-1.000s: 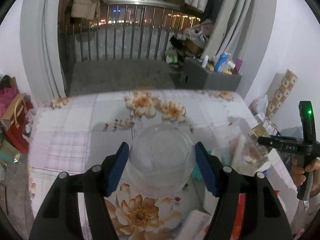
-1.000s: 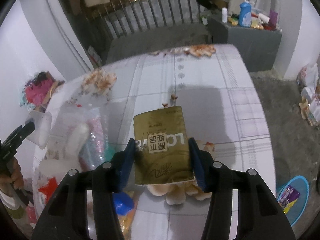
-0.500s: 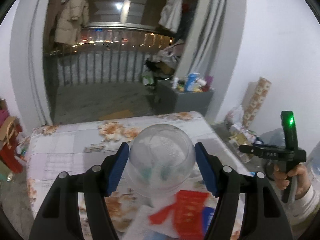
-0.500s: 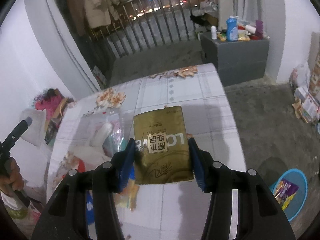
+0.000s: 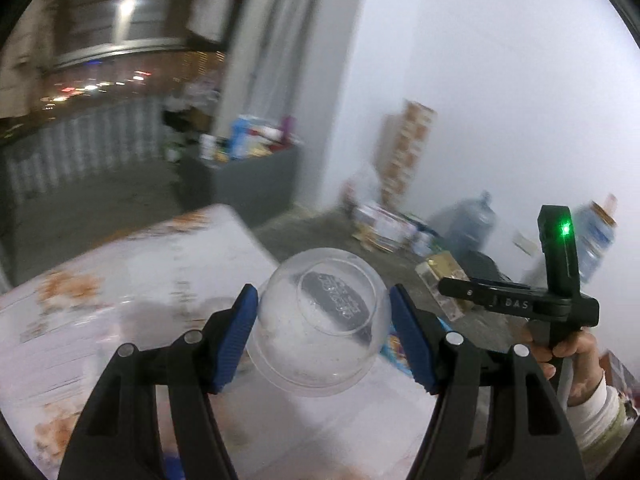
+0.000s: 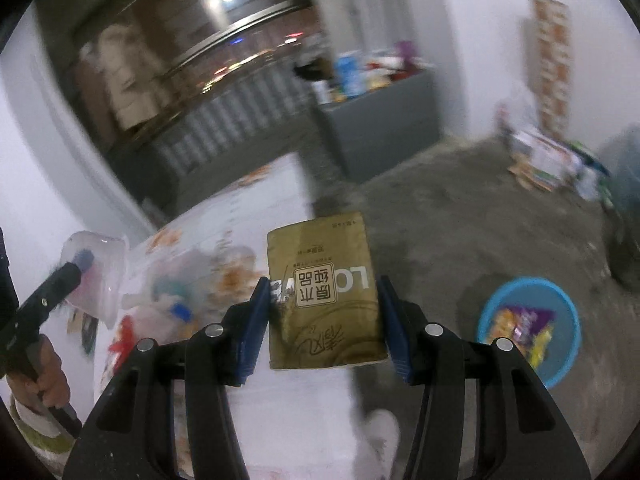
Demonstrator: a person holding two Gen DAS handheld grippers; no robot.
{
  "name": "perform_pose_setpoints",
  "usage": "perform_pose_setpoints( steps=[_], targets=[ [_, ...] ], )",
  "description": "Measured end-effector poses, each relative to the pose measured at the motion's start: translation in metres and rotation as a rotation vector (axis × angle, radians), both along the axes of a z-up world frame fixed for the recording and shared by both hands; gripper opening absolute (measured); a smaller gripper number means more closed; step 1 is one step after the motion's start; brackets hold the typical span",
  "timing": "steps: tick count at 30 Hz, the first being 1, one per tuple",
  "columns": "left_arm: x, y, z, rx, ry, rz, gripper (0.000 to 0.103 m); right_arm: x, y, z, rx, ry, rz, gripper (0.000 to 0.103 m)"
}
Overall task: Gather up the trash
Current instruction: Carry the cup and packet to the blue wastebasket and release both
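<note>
Two grippers are seen, each clamped on trash. A clear plastic cup [image 5: 320, 322] is pinched by the left gripper [image 5: 322, 330] above the floral table [image 5: 120, 280]. A gold packet [image 6: 324, 292] is gripped by the right gripper [image 6: 322, 320], off the table's edge; a blue basin [image 6: 564, 308] of wrappers lies on the floor nearby.

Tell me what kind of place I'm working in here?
Most likely a lived-in home, in a room opening onto a railed balcony at night. A table under a floral tablecloth, water jugs by the wall and a blue basin of wrappers on the concrete floor point that way.
</note>
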State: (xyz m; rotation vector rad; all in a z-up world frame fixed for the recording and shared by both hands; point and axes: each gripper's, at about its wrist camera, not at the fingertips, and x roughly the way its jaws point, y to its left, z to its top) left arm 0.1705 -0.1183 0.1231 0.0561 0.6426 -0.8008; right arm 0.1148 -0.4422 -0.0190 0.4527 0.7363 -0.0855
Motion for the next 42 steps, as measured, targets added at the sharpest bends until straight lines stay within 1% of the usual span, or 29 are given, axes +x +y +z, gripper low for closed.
perform_pose_setpoints(
  steps=[4, 8, 12, 14, 18, 21, 22, 23, 24, 25, 28, 29, 31, 33, 35, 37, 38, 40, 41, 42],
  targets=[
    [-0.002, -0.08, -0.018, 0.043, 0.049, -0.136, 0.066, -0.029, -0.054, -0.023, 0.066, 0.032, -0.158, 0.049],
    [-0.008, -0.162, -0.05, 0.129, 0.116, -0.254, 0.066, -0.049, -0.101, -0.055, 0.167, 0.07, -0.283, 0.05],
    [-0.012, -0.23, -0.087, 0.207, 0.174, -0.33, 0.066, -0.059, -0.141, -0.092, 0.255, 0.119, -0.383, 0.05],
    [-0.013, -0.263, -0.109, 0.242, 0.213, -0.363, 0.066, -0.059, -0.16, -0.113, 0.318, 0.142, -0.433, 0.05],
    [-0.009, -0.314, -0.143, 0.279, 0.271, -0.387, 0.066, -0.063, -0.193, -0.144, 0.41, 0.156, -0.525, 0.052],
    [-0.002, -0.35, -0.169, 0.294, 0.305, -0.387, 0.066, -0.058, -0.216, -0.166, 0.452, 0.172, -0.578, 0.055],
    [0.0, -0.359, -0.175, 0.295, 0.308, -0.381, 0.066, -0.054, -0.223, -0.175, 0.456, 0.178, -0.585, 0.06],
    [0.003, -0.373, -0.187, 0.295, 0.316, -0.371, 0.069, -0.054, -0.228, -0.183, 0.452, 0.186, -0.596, 0.068],
    [0.004, -0.378, -0.193, 0.301, 0.324, -0.367, 0.074, -0.049, -0.235, -0.194, 0.442, 0.204, -0.629, 0.071],
    [0.004, -0.384, -0.2, 0.311, 0.332, -0.362, 0.081, -0.047, -0.239, -0.199, 0.439, 0.217, -0.642, 0.074],
    [0.009, -0.396, -0.214, 0.327, 0.34, -0.318, 0.081, -0.045, -0.246, -0.219, 0.441, 0.279, -0.675, 0.074],
    [0.01, -0.396, -0.215, 0.327, 0.349, -0.308, 0.081, -0.05, -0.245, -0.222, 0.449, 0.284, -0.691, 0.074],
    [0.009, -0.392, -0.214, 0.31, 0.365, -0.309, 0.082, -0.059, -0.241, -0.222, 0.465, 0.259, -0.69, 0.074],
    [0.008, -0.388, -0.209, 0.309, 0.345, -0.317, 0.082, -0.068, -0.235, -0.214, 0.442, 0.25, -0.69, 0.074],
    [0.005, -0.38, -0.197, 0.299, 0.31, -0.321, 0.082, -0.071, -0.23, -0.206, 0.41, 0.248, -0.688, 0.074],
    [0.003, -0.378, -0.187, 0.282, 0.3, -0.324, 0.082, -0.076, -0.223, -0.193, 0.374, 0.237, -0.682, 0.074],
    [0.002, -0.372, -0.177, 0.265, 0.294, -0.325, 0.082, -0.077, -0.222, -0.188, 0.358, 0.232, -0.679, 0.074],
    [-0.001, -0.362, -0.162, 0.236, 0.284, -0.327, 0.082, -0.078, -0.211, -0.169, 0.305, 0.223, -0.669, 0.074],
    [-0.004, -0.353, -0.148, 0.211, 0.271, -0.334, 0.082, -0.078, -0.207, -0.161, 0.28, 0.213, -0.661, 0.074],
    [-0.005, -0.349, -0.14, 0.201, 0.259, -0.334, 0.082, -0.078, -0.2, -0.15, 0.254, 0.199, -0.649, 0.074]
  ],
)
